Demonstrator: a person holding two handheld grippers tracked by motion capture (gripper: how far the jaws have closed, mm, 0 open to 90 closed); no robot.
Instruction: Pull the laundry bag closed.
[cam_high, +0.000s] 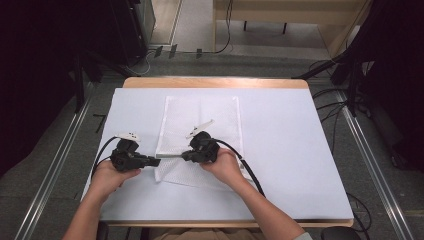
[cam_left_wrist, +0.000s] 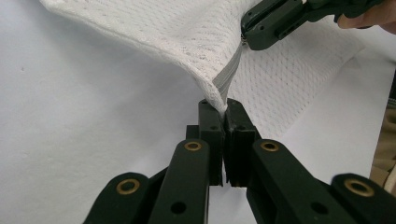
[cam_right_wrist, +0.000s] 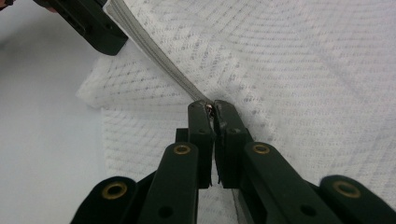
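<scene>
Zipper pull (cam_right_wrist: 211, 108) pinched, right gripper (cam_right_wrist: 212, 109) view

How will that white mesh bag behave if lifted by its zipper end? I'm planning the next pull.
Probably floppy: the mesh bag drapes from the left claw. Likely light, being thin netting. The zipper looks like its firmest part.
</scene>
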